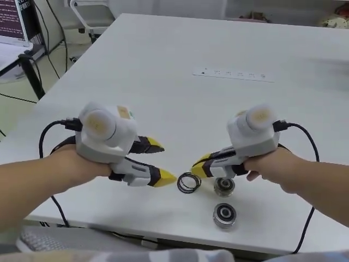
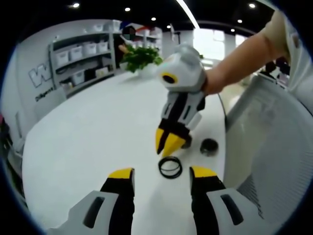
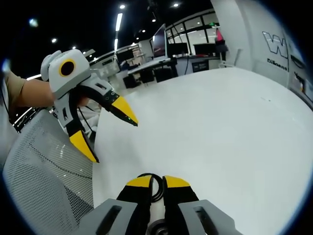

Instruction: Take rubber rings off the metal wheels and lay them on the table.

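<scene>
The white bench carries all the work near its front edge, close to the person.

The left gripper hovers above the bench with its jaws spread wide, holding nothing. Its yellow tips point toward the middle of the work.

The right gripper faces it with its jaws drawn almost together, leaving only a thin gap. Its tips sit just beside the loose ring. I cannot tell whether they nip the ring's edge or hang just clear of it.

Two metal wheels lie flat on the bench.
- The far wheel sits partly under the right gripper and looks mostly bare metal.
- The near wheel sits closer to the front edge and has a dark band around it, so I judge that its ring is yet to come off.

A black rubber ring lies flat on the bench between the two grippers. It may be two rings overlapped.

The risks I see:
- The near wheel is free and close to the edge. Pulling on its ring without the other gripper pinning it could drag it or tip it off the bench.
- A stretched ring that slips from the narrow tips could spring away.
- The wide left jaws could also sweep the loose ring aside if they come in low.
</scene>
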`<control>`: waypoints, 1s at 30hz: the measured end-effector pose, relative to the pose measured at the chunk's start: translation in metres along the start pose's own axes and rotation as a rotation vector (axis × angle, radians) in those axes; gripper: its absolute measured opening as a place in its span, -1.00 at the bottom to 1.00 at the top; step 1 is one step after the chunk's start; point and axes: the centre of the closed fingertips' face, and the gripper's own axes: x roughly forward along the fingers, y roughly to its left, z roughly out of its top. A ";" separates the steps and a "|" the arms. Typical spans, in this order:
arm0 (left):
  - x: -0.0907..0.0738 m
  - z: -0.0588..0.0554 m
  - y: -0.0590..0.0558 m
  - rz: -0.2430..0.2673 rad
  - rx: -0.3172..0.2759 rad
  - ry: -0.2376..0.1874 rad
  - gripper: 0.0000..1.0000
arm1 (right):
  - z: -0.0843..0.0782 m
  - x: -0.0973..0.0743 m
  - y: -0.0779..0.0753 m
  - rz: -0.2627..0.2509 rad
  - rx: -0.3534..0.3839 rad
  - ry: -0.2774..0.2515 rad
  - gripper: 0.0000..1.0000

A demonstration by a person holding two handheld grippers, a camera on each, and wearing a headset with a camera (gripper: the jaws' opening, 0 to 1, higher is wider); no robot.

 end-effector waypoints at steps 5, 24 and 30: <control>-0.001 0.005 0.000 0.001 -0.003 -0.012 -0.08 | 0.007 -0.010 0.000 -0.002 0.025 -0.049 -0.83; -0.011 0.021 -0.010 -0.014 0.006 -0.043 0.01 | 0.014 -0.072 -0.005 -0.056 0.012 -0.171 -0.36; -0.015 0.026 -0.015 -0.025 0.007 -0.060 0.04 | 0.013 -0.089 0.007 -0.055 -0.020 -0.187 -0.15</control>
